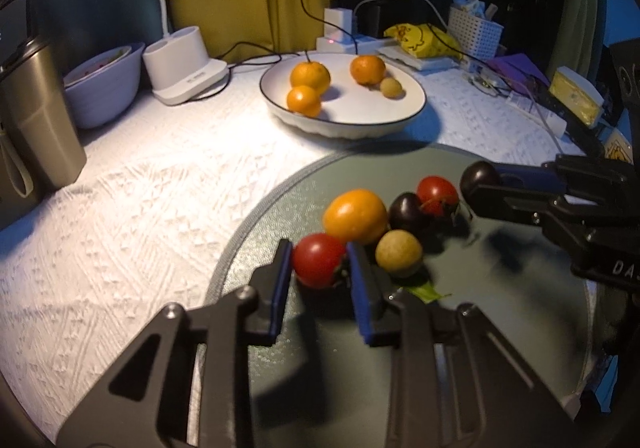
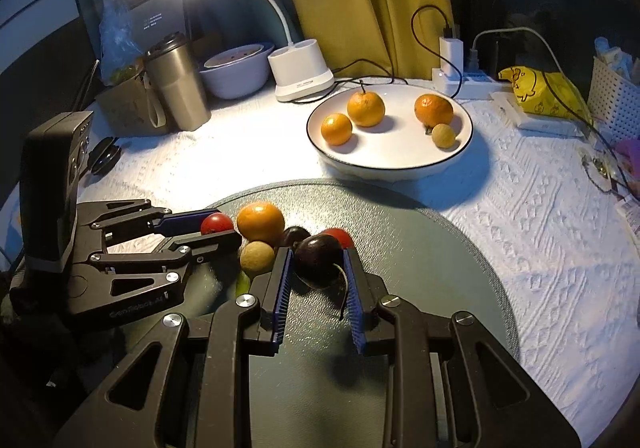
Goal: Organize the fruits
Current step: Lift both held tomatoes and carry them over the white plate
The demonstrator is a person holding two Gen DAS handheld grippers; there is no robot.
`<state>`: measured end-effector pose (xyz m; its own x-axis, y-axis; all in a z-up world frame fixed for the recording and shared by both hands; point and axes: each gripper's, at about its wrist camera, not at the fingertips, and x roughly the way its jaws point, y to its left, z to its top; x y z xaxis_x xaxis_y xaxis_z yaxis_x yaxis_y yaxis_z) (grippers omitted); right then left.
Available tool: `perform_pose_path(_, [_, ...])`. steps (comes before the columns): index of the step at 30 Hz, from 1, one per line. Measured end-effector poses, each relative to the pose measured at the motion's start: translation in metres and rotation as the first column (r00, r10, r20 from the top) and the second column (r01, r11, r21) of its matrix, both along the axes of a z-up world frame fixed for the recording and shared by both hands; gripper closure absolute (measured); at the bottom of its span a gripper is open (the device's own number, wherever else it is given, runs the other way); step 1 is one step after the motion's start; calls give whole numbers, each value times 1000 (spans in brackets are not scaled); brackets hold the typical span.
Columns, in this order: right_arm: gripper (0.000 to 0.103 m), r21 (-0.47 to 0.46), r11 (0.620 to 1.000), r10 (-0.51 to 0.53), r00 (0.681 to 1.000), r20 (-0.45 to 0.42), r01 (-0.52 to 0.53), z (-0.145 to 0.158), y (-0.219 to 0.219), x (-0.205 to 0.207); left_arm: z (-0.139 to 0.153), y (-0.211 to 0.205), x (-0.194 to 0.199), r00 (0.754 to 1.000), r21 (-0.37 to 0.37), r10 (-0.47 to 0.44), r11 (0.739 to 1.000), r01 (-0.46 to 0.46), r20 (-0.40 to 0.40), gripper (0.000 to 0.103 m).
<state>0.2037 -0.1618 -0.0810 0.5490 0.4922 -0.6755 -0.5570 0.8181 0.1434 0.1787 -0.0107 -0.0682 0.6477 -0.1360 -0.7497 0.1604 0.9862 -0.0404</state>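
Observation:
On a round grey mat (image 1: pixel 500 328) lies a cluster of fruit: an orange (image 1: pixel 354 216), a tan longan (image 1: pixel 399 254), a dark cherry (image 1: pixel 406 210) and a red tomato (image 1: pixel 437 194). My left gripper (image 1: pixel 319 253) is shut on another red tomato (image 1: pixel 316 264) at the cluster's near left. My right gripper (image 2: pixel 318 253) is shut on a dark cherry (image 2: pixel 318 262) with its stem hanging down, held just above the mat. Behind the mat stands a white plate (image 1: pixel 344 124) holding three oranges (image 1: pixel 310 76) and a longan (image 1: pixel 391 87).
A white lamp base (image 1: pixel 182 62), a steel tumbler (image 1: pixel 36 116) and a pale bowl (image 1: pixel 108 88) stand at the back left. A power strip with cables (image 1: pixel 340 36), a yellow bag (image 1: pixel 420 38) and a white basket (image 1: pixel 474 32) crowd the back right.

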Motion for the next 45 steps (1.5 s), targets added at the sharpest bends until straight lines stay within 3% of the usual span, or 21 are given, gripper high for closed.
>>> perform_pose_path(24, [76, 10, 999, -39, 998, 58, 38, 23, -13, 50, 36, -8, 39, 995, 1, -50, 999, 50, 91, 74])
perform_pose_path(45, [76, 4, 999, -53, 997, 48, 53, 11, -9, 112, 22, -23, 109, 994, -19, -82, 996, 83, 71, 74])
